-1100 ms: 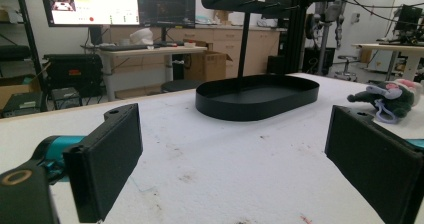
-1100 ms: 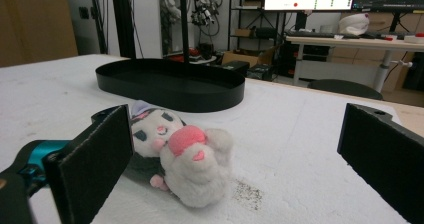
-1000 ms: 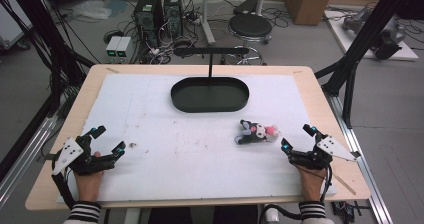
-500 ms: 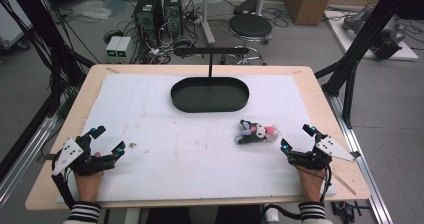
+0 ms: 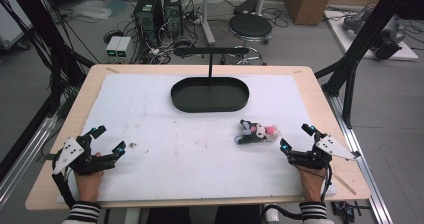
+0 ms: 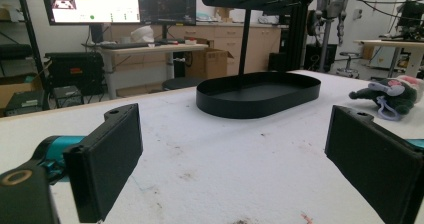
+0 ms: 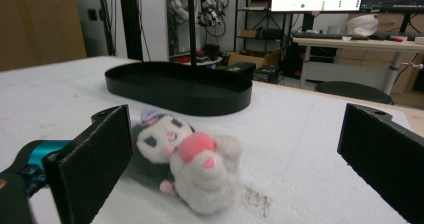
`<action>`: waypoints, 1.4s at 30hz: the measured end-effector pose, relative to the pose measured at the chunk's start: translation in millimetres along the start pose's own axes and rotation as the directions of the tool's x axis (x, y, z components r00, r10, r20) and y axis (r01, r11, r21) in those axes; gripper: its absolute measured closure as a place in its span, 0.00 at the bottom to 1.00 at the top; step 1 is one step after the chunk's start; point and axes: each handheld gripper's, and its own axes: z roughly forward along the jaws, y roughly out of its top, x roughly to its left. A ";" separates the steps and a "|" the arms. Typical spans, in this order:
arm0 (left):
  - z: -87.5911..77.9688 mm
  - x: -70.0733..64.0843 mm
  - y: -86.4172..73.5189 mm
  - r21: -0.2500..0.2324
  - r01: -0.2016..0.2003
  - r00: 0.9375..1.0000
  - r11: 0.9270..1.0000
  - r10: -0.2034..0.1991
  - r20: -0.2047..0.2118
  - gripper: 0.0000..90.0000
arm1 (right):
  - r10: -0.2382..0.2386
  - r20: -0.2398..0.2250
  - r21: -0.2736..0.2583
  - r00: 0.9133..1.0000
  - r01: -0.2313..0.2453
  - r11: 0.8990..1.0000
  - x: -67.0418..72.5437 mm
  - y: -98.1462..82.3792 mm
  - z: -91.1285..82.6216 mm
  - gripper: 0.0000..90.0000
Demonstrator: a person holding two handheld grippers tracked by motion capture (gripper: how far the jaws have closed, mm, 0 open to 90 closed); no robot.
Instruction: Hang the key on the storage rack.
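From the high view, a wooden worktop (image 5: 320, 91) covered by a white sheet (image 5: 150, 114) carries a black oval tray (image 5: 210, 94) toward its far middle, with a thin black post rising from it to a horizontal bar (image 5: 211, 50). A small plush toy (image 5: 257, 132), dark with white and pink parts, lies on the sheet in front of the tray and to its right, apart from it. The left gripper (image 5: 106, 141) rests near the front left edge with its jaws apart and nothing between them, held by a hand (image 5: 89, 181) in a striped sleeve. The right gripper (image 5: 296, 138) sits near the front right edge, jaws likewise apart, just beside the plush toy but not touching it. In the left gripper view, the two black jaws stand wide apart over bare, lightly stained sheet; the tray (image 6: 258, 93) lies ahead, and the plush toy (image 6: 390, 95) lies far off to the right. In the right gripper view, the jaws are spread wide, and the plush toy (image 7: 187, 159) lies on its side close in front, nearer the left jaw, its pink-nosed face turned to the camera, with the tray (image 7: 178, 87) behind it.
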 end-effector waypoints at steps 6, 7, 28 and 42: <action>0.1 0.1 0.0 0.001 0.001 1.000 1.000 -0.001 0.001 0.10 | 0.002 -0.013 -0.019 1.000 -0.002 1.000 -6.9 26.2 -1.6 0.01; 0.1 -0.1 0.0 0.001 -0.001 1.000 1.000 0.001 0.001 0.10 | -0.004 -0.020 -0.020 1.000 0.003 1.000 -7.4 31.3 -2.4 0.01; 0.3 -0.8 0.1 0.003 -0.008 1.000 1.000 0.008 0.001 0.10 | -0.086 -0.262 0.138 0.961 0.125 0.982 -25.8 113.0 27.2 0.01; 0.4 -0.6 0.1 0.002 -0.006 1.000 1.000 0.006 0.002 0.10 | -0.134 -0.428 0.300 0.894 0.280 0.912 -34.7 145.7 60.9 0.01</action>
